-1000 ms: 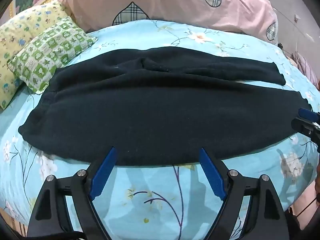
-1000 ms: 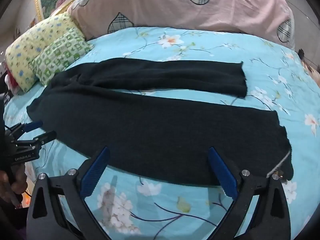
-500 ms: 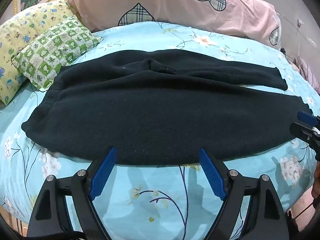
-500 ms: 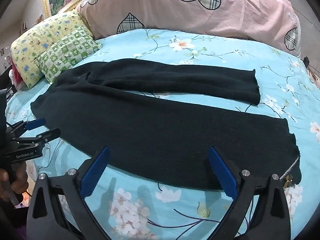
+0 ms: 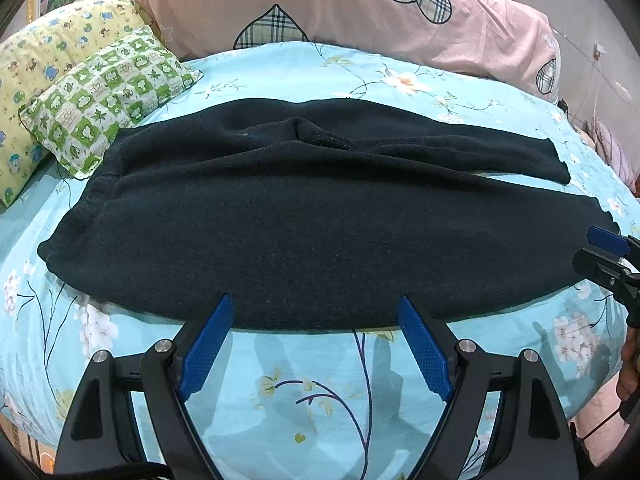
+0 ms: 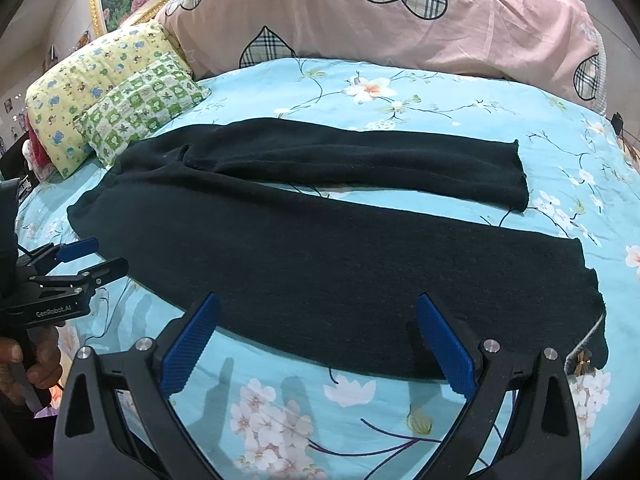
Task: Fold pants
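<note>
Pants [image 5: 320,220] lie unfolded and flat on the bed [image 5: 300,392], waistband toward the green checked pillow [image 5: 104,116], both legs running out to your right. The legs are parted, with a strip of floral sheet showing between them; the far leg [image 6: 380,164] ends short of the near leg [image 6: 360,276].

Your left gripper [image 5: 316,344] hangs at the near edge of the pants, level with the seat and thigh, jaws spread wide, nothing between them. Your right gripper [image 6: 316,340] hangs at the near edge of the near leg, toward the cuff [image 6: 592,340], also spread wide and empty. Neither touches the cloth.

Judgement: no fold is made yet. The two grippers stand well apart along one edge, which suits lifting the near leg evenly and carrying it over onto the far one. A light tag or cord shows at the cuff; mind that it does not snag.
</note>
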{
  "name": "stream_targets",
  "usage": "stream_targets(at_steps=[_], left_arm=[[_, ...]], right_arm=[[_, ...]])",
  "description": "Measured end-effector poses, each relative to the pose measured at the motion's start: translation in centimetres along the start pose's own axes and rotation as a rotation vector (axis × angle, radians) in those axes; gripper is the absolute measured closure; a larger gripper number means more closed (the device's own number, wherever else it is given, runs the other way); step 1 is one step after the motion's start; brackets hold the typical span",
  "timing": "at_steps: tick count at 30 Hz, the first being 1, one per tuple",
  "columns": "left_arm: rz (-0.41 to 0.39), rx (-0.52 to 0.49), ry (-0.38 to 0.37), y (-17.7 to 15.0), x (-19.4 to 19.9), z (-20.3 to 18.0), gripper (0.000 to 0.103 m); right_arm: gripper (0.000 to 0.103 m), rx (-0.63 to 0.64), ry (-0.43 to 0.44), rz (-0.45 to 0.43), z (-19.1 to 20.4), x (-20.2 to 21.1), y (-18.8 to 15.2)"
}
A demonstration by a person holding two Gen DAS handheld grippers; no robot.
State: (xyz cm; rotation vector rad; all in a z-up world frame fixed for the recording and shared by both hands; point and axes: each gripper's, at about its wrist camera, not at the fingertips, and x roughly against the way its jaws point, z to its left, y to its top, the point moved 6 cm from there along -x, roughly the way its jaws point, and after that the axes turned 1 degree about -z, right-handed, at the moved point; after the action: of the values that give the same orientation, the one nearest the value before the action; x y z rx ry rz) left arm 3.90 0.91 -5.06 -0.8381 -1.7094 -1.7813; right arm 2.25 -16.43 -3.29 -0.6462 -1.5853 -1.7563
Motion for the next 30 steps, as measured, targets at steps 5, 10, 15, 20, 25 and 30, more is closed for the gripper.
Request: stream_targets(at_steps=[5,10,15,20,25,30], left_arm=[[-0.001,-0.001,0.001,0.0,-0.1,0.1,0.018],[0.0,-0.005,0.007,0.0,-0.2,0.2,0.018],[0.0,-0.003,0.006,0.0,-0.2,0.3,0.018],[0.002,-0.006,0.006,0.0,-0.2,0.3,0.018],[0.004,-0.006,0.004,0.0,-0.3,0.2,0.018],[0.005,-0.006,0.005,0.1,-0.4,0.2,0.018]], right_arm=[[0.005,-0.001,0.005,-0.002,0.1,0.1,0.0],[0.005,-0.003,0.006,0.001,0.3,0.2,0.0],[0.005,-0.004,0.011,-0.001,0.4,0.2,0.0],[0.005,-0.001,0.013,-0.002,0.5,0.2,0.0],[0.005,0.0,0.015,-0.004,0.7,0.2,0.0],[0.005,0.0,0.018,-0.007,1.0,0.3,0.1]])
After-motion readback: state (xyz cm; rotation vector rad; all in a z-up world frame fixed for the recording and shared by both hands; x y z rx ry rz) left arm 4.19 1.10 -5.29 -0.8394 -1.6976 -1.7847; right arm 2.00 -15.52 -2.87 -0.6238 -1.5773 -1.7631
